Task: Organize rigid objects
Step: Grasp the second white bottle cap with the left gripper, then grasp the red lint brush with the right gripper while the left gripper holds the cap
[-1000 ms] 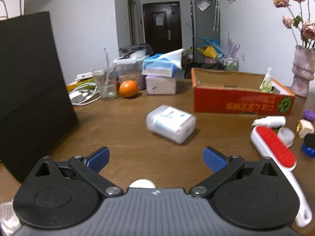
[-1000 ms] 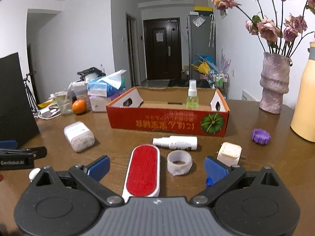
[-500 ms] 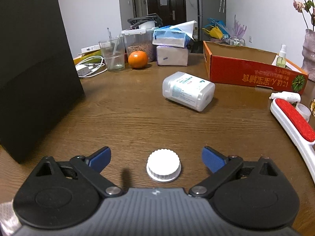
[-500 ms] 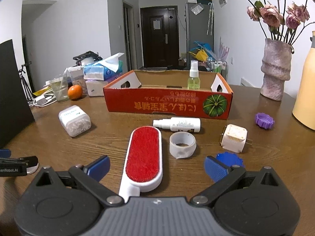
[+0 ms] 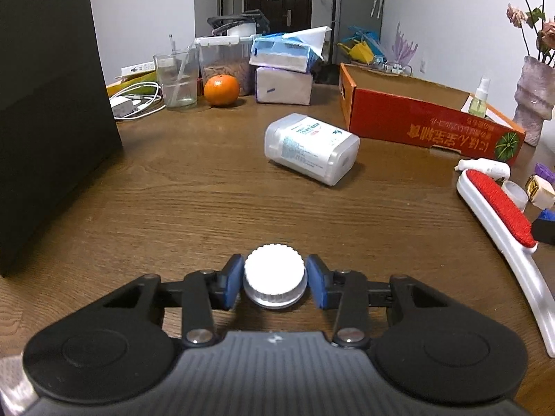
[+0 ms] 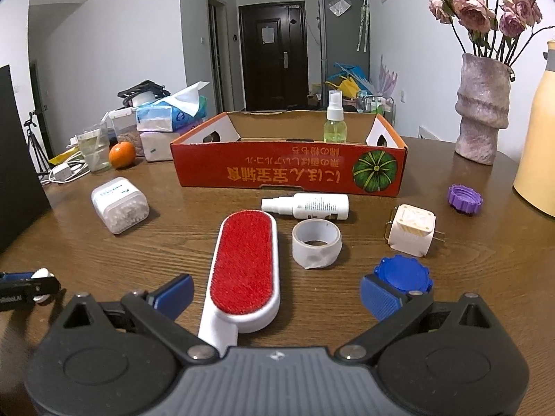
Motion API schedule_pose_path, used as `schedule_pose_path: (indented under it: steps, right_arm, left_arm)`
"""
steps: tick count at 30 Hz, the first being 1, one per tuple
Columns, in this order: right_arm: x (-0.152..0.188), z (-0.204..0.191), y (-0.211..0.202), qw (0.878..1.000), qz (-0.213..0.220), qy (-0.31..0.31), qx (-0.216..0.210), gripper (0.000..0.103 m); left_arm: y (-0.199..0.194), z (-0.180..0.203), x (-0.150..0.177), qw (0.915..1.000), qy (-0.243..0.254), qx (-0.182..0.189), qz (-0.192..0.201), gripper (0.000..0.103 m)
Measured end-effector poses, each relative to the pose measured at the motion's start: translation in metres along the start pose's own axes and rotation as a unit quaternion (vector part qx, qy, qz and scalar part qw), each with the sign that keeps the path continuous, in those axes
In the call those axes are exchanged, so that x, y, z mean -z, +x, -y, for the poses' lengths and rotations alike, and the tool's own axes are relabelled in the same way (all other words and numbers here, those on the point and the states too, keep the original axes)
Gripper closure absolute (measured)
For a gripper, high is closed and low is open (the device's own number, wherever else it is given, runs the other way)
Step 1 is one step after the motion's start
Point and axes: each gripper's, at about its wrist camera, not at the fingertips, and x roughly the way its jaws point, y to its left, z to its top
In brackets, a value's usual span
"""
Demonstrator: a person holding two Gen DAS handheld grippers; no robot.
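Observation:
My left gripper [image 5: 274,282] is shut on a white ribbed cap [image 5: 275,279] low over the brown table; it also shows at the left edge of the right wrist view [image 6: 31,286]. My right gripper [image 6: 274,296] is open, its jaws on either side of the red lint brush [image 6: 244,267]. A blue cap [image 6: 402,275] sits just beyond its right finger. A tape roll [image 6: 316,242], white spray bottle [image 6: 307,206], cream plug adapter [image 6: 411,230], purple cap [image 6: 464,199] and cotton-swab box [image 6: 119,204] lie on the table. The red cardboard box [image 6: 288,168] holds a green spray bottle [image 6: 334,123].
A black bag [image 5: 45,104] stands at the left. An orange [image 5: 221,90], glass [image 5: 176,79], tissue packs [image 5: 284,69] and charger cables [image 5: 135,102] crowd the far left. A vase [image 6: 482,107] and a yellow jug [image 6: 537,145] stand at the right.
My left gripper has come down and closed on the white cap. My right gripper has come lower and nearer to the lint brush, still open.

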Motion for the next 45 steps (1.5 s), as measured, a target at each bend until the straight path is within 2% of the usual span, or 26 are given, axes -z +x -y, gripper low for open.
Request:
schedule_pose_path:
  steps: [13, 19, 25, 28, 29, 45]
  right_arm:
    - [-0.004, -0.015, 0.024, 0.999, -0.025, -0.033, 0.001, 0.002]
    - [-0.006, -0.023, 0.041, 0.999, -0.036, -0.037, 0.004, 0.010]
    - [-0.003, -0.021, 0.052, 0.998, -0.049, -0.028, 0.001, 0.028]
    - [-0.001, -0.023, 0.052, 0.998, -0.047, -0.036, -0.008, 0.046]
    - [-0.001, -0.026, 0.051, 0.998, -0.043, -0.041, -0.007, 0.048]
    - [-0.001, -0.028, 0.032, 0.998, -0.008, -0.048, -0.030, 0.048]
  left_arm:
    - [-0.002, -0.005, -0.001, 0.9998, -0.015, -0.003, 0.009, 0.062]
    - [-0.003, -0.007, -0.001, 0.9997, -0.020, -0.004, 0.011, 0.062]
    - [-0.003, -0.007, -0.001, 0.9997, -0.020, -0.004, 0.013, 0.062]
    - [-0.003, -0.007, -0.001, 0.9997, -0.020, -0.005, 0.013, 0.062]
    - [-0.003, -0.007, -0.001, 0.9997, -0.020, -0.005, 0.013, 0.062]
    - [-0.006, -0.003, -0.002, 0.9998, -0.009, -0.007, 0.018, 0.062]
